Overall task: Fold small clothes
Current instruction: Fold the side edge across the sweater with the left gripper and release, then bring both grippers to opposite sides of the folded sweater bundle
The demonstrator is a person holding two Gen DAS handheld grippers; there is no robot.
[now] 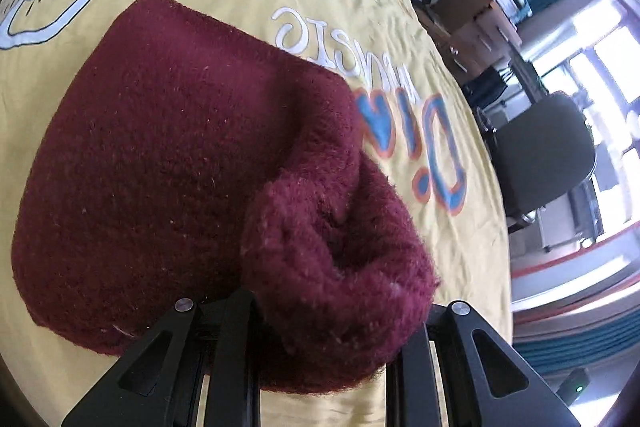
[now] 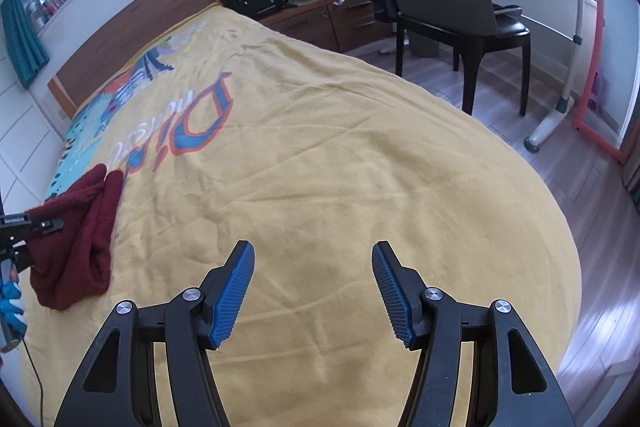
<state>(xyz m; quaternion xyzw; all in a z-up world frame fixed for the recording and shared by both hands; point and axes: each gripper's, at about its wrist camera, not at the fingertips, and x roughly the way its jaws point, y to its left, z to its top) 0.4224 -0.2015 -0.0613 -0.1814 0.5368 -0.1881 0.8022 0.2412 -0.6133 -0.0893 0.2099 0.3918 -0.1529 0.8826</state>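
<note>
**Knit garment bunched in the left gripper**

One dark red knitted woollen garment [image 1: 168, 155] lay on the yellow printed bedspread [image 2: 320, 167], one bunched edge clenched in the left gripper [image 1: 332, 311] jaws. The right gripper [image 2: 313, 291], jaws spread and holding nothing, hovered well apart. The thick bunch might slip or fold crookedly.

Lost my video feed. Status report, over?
Left gripper clamped on maroon knit garment, bunched, partly lifted. Right gripper open, empty, over yellow bedspread. Nothing in the way.
</note>
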